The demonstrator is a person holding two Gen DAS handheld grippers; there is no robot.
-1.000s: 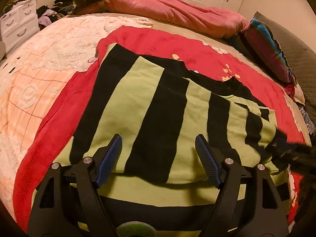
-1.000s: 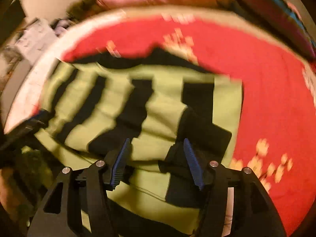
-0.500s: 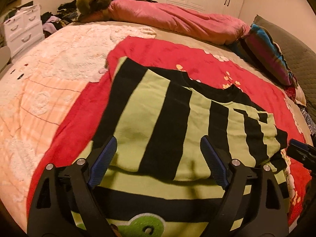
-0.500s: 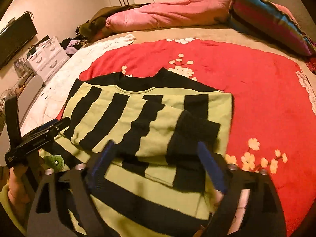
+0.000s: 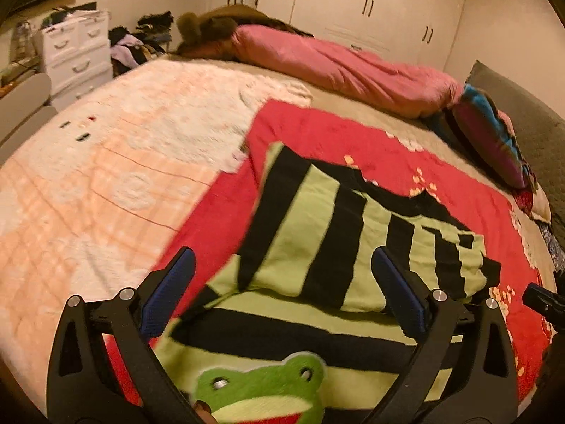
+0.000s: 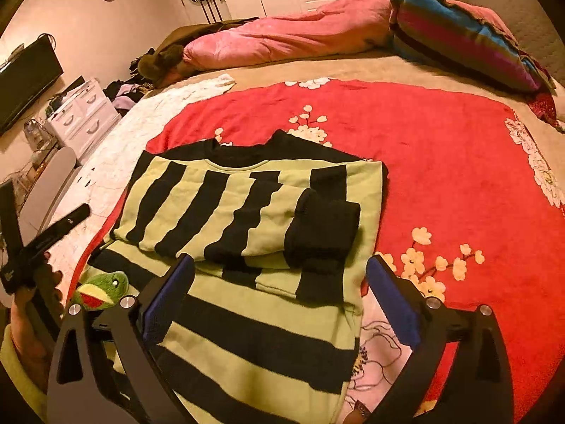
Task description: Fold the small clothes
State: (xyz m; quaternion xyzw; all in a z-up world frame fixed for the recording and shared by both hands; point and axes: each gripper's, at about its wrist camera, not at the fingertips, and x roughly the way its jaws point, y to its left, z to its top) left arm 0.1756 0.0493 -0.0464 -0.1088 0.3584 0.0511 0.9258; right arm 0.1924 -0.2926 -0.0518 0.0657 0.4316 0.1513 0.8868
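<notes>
A small green-and-black striped sweater (image 6: 247, 219) lies flat on a red flowered blanket (image 6: 441, 176) on the bed, both sleeves folded across its chest, a black cuff (image 6: 323, 233) on top. A green frog patch (image 5: 261, 392) sits near its hem. It also shows in the left wrist view (image 5: 317, 247). My left gripper (image 5: 282, 300) is open and empty, above the sweater's lower left part. My right gripper (image 6: 279, 304) is open and empty, above the lower right part. The left gripper and the hand holding it show in the right wrist view (image 6: 39, 243).
A pink duvet (image 6: 282, 39) and a striped pillow (image 6: 459, 35) lie at the head of the bed. A peach and white blanket (image 5: 106, 176) covers the bed's left side. White drawers (image 5: 76, 56) and a clothes pile stand beyond the bed's left edge.
Both grippers have pulled back and risen from the sweater, so more of the bed and the frog patch shows. Both stay open and the sweater lies still.
</notes>
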